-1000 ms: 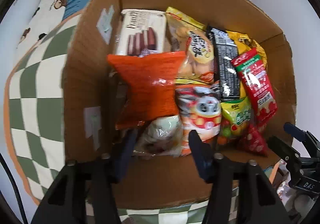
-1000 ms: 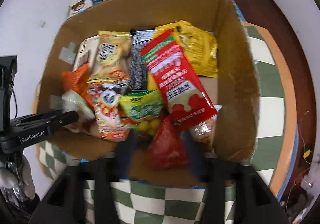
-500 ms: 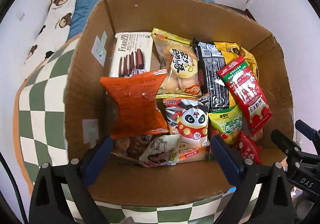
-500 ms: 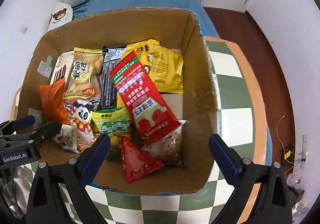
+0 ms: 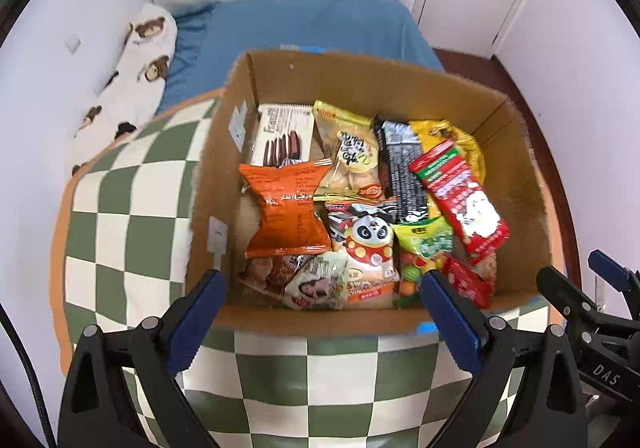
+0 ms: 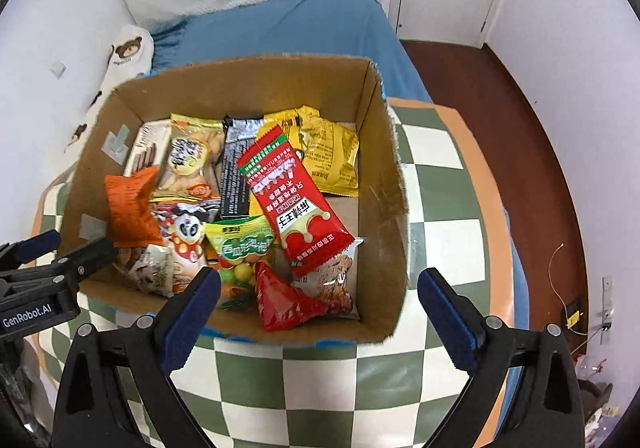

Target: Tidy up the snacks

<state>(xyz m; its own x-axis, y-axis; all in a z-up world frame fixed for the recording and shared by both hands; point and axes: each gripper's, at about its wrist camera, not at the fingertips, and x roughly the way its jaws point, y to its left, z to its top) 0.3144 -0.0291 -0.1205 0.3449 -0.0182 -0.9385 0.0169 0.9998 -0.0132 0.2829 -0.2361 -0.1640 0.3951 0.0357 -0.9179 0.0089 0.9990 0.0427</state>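
Left gripper (image 5: 322, 302): fingers spread wide, empty; a second earlier they were narrow, down among the packets.
Right gripper (image 6: 318, 298): likewise wide apart, holding nothing, now lifted clear of the box.
Snacks (image 5: 362, 204): all inside the cardboard box (image 5: 352, 78), centre of frame, on the checkered cloth (image 5: 120, 224).
Red packet (image 6: 294, 202): lying slantwise over the others.
Judgement: both packets released; packing looked near finished.
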